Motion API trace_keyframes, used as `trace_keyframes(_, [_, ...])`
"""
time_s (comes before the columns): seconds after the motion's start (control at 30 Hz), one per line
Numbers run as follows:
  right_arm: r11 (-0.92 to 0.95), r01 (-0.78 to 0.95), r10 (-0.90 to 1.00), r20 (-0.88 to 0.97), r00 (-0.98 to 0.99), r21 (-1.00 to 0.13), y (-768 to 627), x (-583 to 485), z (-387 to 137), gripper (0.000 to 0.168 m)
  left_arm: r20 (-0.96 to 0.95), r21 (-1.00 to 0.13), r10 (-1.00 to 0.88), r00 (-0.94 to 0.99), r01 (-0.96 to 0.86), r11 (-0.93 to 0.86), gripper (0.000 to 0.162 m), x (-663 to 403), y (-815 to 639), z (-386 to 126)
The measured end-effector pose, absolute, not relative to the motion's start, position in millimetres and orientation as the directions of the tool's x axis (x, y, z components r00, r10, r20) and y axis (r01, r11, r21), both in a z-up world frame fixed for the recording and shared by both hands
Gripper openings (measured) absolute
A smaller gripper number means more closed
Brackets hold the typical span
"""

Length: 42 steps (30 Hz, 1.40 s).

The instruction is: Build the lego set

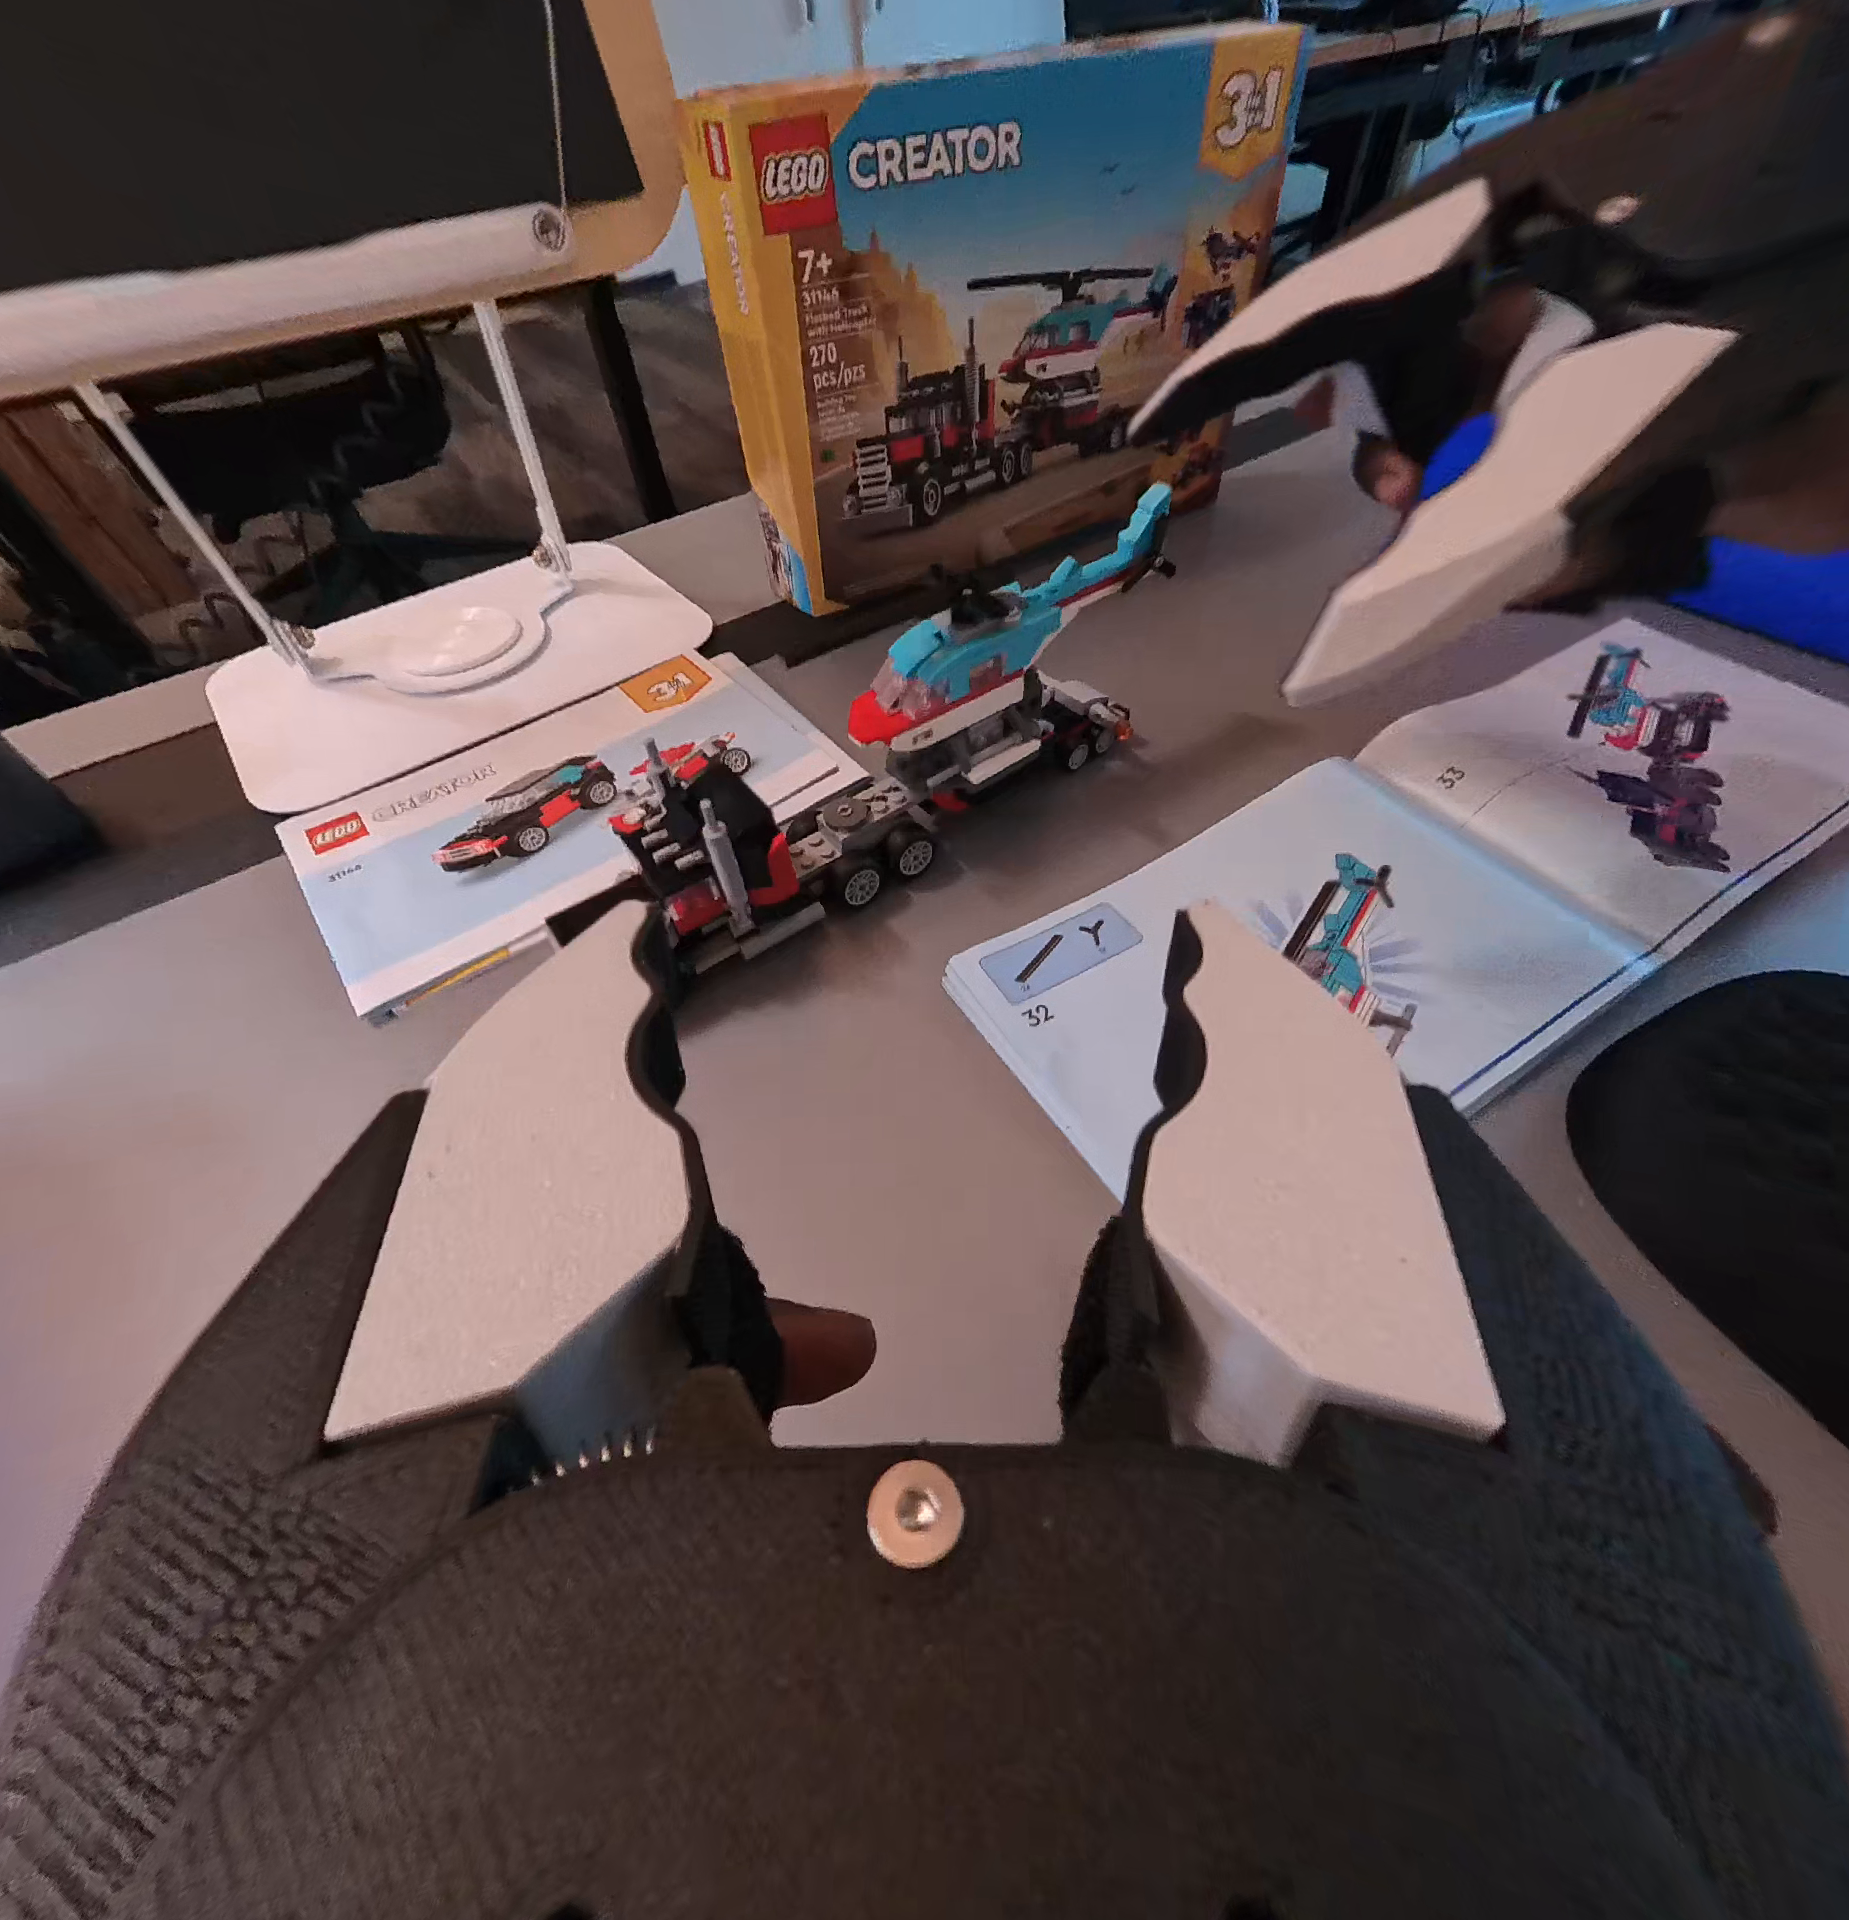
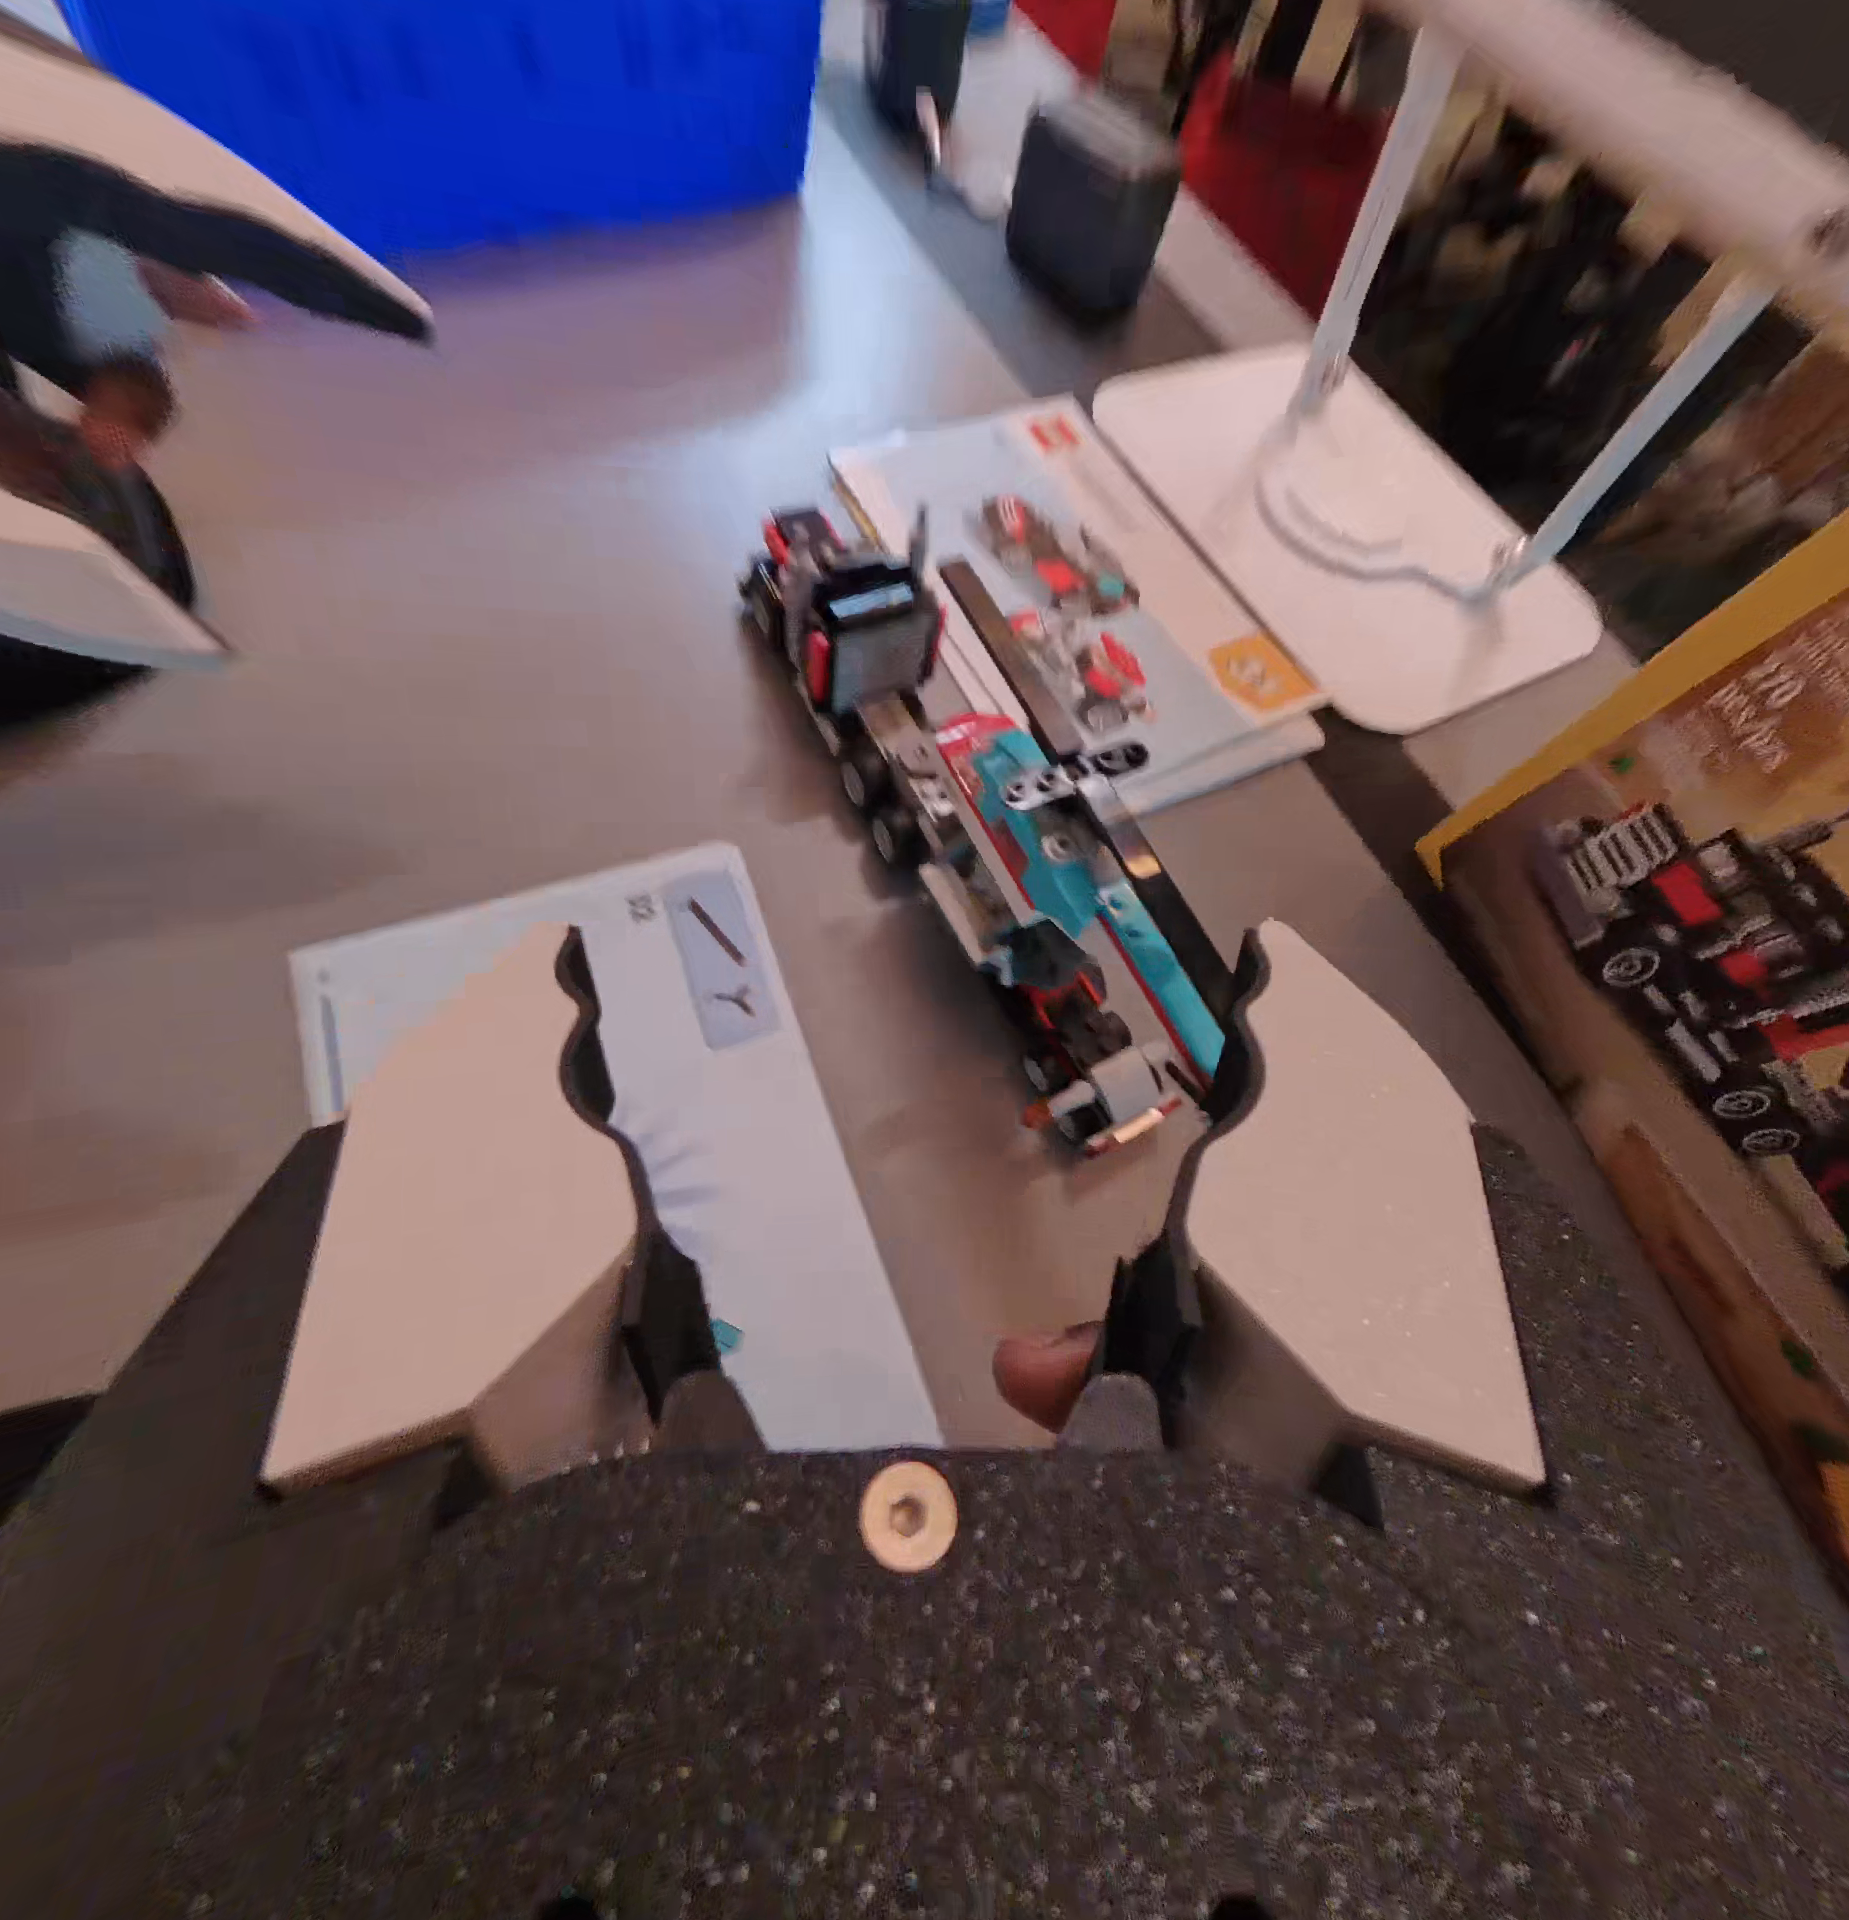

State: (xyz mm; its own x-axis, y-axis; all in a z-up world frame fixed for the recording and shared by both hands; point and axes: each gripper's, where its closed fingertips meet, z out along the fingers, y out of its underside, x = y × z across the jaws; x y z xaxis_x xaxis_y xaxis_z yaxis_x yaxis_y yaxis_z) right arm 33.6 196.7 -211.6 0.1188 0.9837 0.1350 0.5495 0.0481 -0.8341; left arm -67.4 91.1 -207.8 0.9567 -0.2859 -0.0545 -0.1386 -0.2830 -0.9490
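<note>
Two grippers, two booklets, one truck.

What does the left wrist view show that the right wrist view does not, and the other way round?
Only the left wrist view: the whole front of the set box, the right page of the open instruction booklet, and a black mesh chair.

Only the right wrist view: a black case standing on the table and a blue cloth beyond it.

Both: the truck carrying the helicopter, the closed booklet, the white stand base, and both tools, left and right, open and empty.
</note>
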Motion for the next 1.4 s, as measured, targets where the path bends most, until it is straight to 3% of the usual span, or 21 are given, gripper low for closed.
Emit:
trace_keyframes(0.23, [0.093, 0.703, 0.988, 0.152, 0.022, -0.705, 219, 29, -236, 0.108, -0.014, -0.949, -0.272, 0.962, -0.099, -0.301, 0.090, -78, 92, -212])
trace_keyframes(0.3, [0.053, 0.747, 0.999, 0.039, -0.036, -0.663, 198, 36, -240, 0.085, -0.009, -0.947, -0.274, 0.962, -0.096, -0.306, 0.090, -78, 90, -212])
trace_keyframes(0.33, [0.041, 0.707, 0.991, -0.060, -0.117, -0.706, 170, 36, -228, 0.062, -0.014, -0.948, -0.270, 0.963, -0.099, -0.303, 0.090, -79, 88, -211])
trace_keyframes(0.4, [0.009, 0.571, 0.962, -0.149, -0.230, -0.821, 129, 41, -196, 0.052, -0.031, -0.952, -0.255, 0.966, -0.106, -0.287, 0.090, -83, 86, -208])
trace_keyframes(0.5, [-0.106, 0.498, 0.994, -0.089, 0.057, -0.861, 163, 59, -199, 0.075, -0.023, -0.956, -0.245, 0.969, -0.092, -0.277, 0.090, -86, 85, -205])
trace_keyframes(0.57, [-0.236, 0.487, 0.951, -0.097, 0.293, -0.841, 198, 72, -223, 0.104, -0.010, -0.956, -0.247, 0.969, -0.082, -0.281, 0.090, -86, 86, -206])
trace_keyframes(0.63, [-0.297, 0.485, 0.920, -0.109, 0.377, -0.823, 208, 74, -240, 0.115, -0.009, -0.954, -0.252, 0.968, -0.084, -0.286, 0.090, -85, 87, -208])
trace_keyframes(0.83, [-0.237, 0.436, 0.931, -0.075, 0.357, -0.868, 208, 50, -243, 0.116, -0.018, -0.953, -0.248, 0.969, -0.091, -0.288, 0.090, -85, 86, -208])
trace_keyframes(0.93, [-0.347, 0.529, 0.938, -0.274, 0.213, -0.774, 174, 41, -268, 0.102, -0.017, -0.949, -0.246, 0.969, -0.093, -0.300, 0.090, -86, 85, -211])
trace_keyframes(0.97, [-0.376, 0.528, 0.927, -0.311, 0.210, -0.761, 169, 42, -269, 0.110, -0.016, -0.948, -0.244, 0.970, -0.092, -0.303, 0.090, -86, 85, -212])
trace_keyframes(1.0, [-0.378, 0.491, 0.922, -0.271, 0.276, -0.785, 180, 45, -265, 0.124, -0.018, -0.949, -0.241, 0.970, -0.092, -0.303, 0.091, -87, 85, -211])
trace_keyframes(1.07, [-0.324, 0.386, 0.907, -0.168, 0.386, -0.864, 208, 54, -247, 0.136, -0.019, -0.951, -0.237, 0.971, -0.091, -0.297, 0.090, -88, 84, -210])
trace_keyframes(1.17, [-0.299, 0.378, 0.897, -0.123, 0.425, -0.876, 221, 54, -244, 0.141, -0.019, -0.950, -0.239, 0.971, -0.092, -0.299, 0.090, -86, 84, -210])
trace_keyframes(1.27, [-0.284, 0.409, 0.919, -0.125, 0.373, -0.867, 211, 44, -250, 0.136, -0.029, -0.951, -0.237, 0.971, -0.099, -0.292, 0.090, -85, 83, -209])
trace_keyframes(1.33, [-0.333, 0.481, 0.937, -0.225, 0.269, -0.811, 187, 39, -265, 0.110, -0.031, -0.953, -0.241, 0.970, -0.101, -0.285, 0.090, -84, 84, -207])
trace_keyframes(1.4, [-0.366, 0.488, 0.927, -0.263, 0.268, -0.792, 179, 40, -271, 0.115, -0.053, -0.952, -0.263, 0.963, -0.128, -0.278, 0.090, -80, 91, -205])
